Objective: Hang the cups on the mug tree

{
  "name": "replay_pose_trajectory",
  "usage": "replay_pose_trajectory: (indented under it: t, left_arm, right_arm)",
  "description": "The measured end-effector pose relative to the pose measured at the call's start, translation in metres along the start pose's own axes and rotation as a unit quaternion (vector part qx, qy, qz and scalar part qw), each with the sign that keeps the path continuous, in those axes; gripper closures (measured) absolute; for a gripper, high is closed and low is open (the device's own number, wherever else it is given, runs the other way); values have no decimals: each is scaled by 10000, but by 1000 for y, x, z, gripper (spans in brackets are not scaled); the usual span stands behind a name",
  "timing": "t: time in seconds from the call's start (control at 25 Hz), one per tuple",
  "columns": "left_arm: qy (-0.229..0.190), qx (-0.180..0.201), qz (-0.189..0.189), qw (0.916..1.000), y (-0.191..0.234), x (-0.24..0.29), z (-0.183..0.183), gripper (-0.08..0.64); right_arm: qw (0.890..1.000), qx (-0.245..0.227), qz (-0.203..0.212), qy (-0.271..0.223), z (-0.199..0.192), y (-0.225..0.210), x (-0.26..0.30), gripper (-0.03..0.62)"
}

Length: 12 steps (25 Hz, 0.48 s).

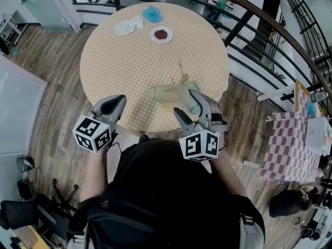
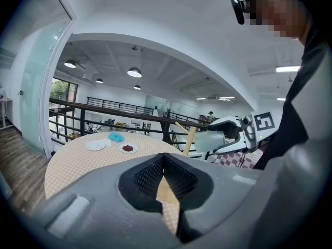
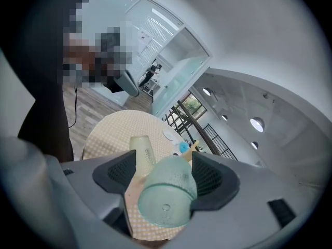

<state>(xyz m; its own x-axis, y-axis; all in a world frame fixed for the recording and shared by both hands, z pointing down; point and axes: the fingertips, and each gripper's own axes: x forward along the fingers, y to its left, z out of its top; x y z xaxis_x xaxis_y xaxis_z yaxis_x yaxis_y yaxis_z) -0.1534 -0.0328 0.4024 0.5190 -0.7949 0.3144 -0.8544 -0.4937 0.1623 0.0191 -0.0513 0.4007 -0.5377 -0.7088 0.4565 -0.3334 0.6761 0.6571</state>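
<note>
Counting two cups, we are pinching one, the pale green translucent cup [image 3: 166, 193], in our right claw [image 3: 165, 160], up over the near edge of the round yellow-checked worktop [image 1: 119, 61], beside the single wooden mug tree [image 1: 181, 78]. The other, a pale yellow cup [image 1: 158, 93], is resting against that tree. Our left claw [image 2: 163, 183] is hovering pressed together, empty. Two small white plates [image 1: 124, 28] are sitting far off.

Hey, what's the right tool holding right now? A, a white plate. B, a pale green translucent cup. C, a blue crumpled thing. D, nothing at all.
B: the right gripper view shows the right tool with its jaws closed on the pale green translucent cup, whose base faces the camera, lifted clear of the table.
</note>
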Motion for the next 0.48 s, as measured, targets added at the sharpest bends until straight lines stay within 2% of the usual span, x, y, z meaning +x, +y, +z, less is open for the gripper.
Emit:
replay_pose_trajectory:
  t: [0.2,0.36,0.48]
  left_arm:
    - [29,-34,-33,10000,-3,1,-3,554]
    - [51,-79,-58,9999,-4,-2,-7,554]
    - [67,-125,-60,9999,-6,-1,-10,554]
  right_arm:
    - [9996,170,-112,-173,3,-8,-9,249]
    - [9962,41,-517,-698,25,-24,-31,249]
    - [9927,43,-531,-1082,39,-27,-44,250]
